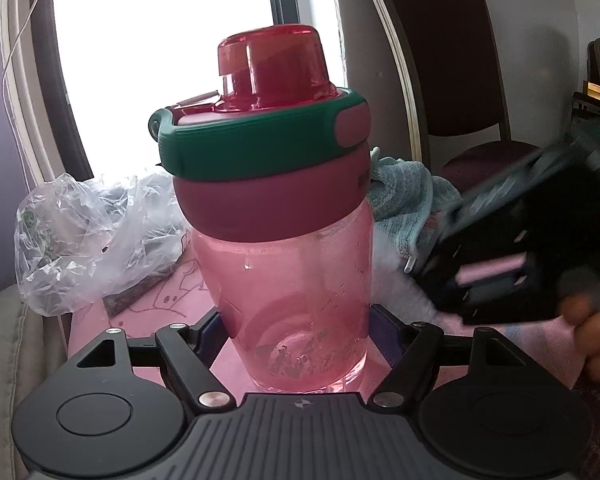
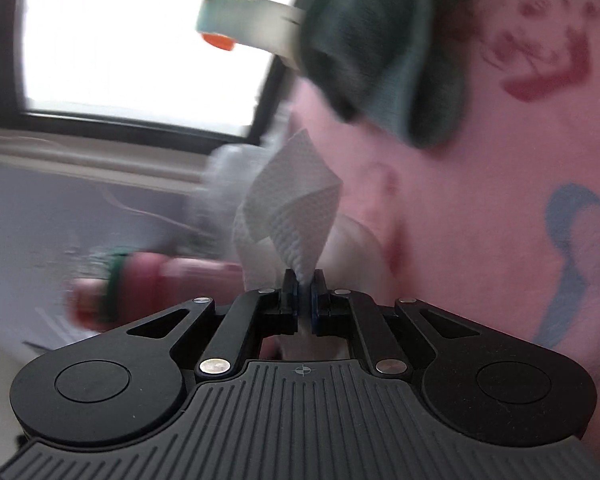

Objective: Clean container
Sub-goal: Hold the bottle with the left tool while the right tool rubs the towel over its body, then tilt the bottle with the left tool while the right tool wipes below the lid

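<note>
Nearest the left wrist camera, the left gripper (image 1: 300, 328) stands with its jaws set wide about the base of the translucent pink plastic drinking bottle (image 1: 296, 280). The blue-padded fingers (image 1: 384, 336) lie against or just beside the lower wall on each side; whether they press firmly cannot be told. The bottle stands upright on the pink printed cloth (image 1: 148, 304) covering the table. Its red flip cap (image 1: 272, 68) and green collar band (image 1: 260, 136) are in place, so the bottle is closed.

The right gripper (image 2: 304, 284) has its jaws drawn narrow, pinching a folded white embossed paper towel (image 2: 292, 208) that stands up from between the pads. In the left view this gripper appears as a blurred black mass to the bottle's right, apart from it, with part of a hand (image 1: 596, 340) behind.

Farther back lie a crumpled clear plastic bag (image 1: 92, 232) to the left, a pale blue terry towel (image 1: 404, 196) behind the bottle, a dark upholstered chair (image 1: 460, 92) and a bright window (image 1: 160, 40).

Task status: the towel does not touch the bottle. Some marks or droplets show low on the bottle wall, but whether these are dirt cannot be told. The scene fits either a wipe about to be applied or one just lifted away.
</note>
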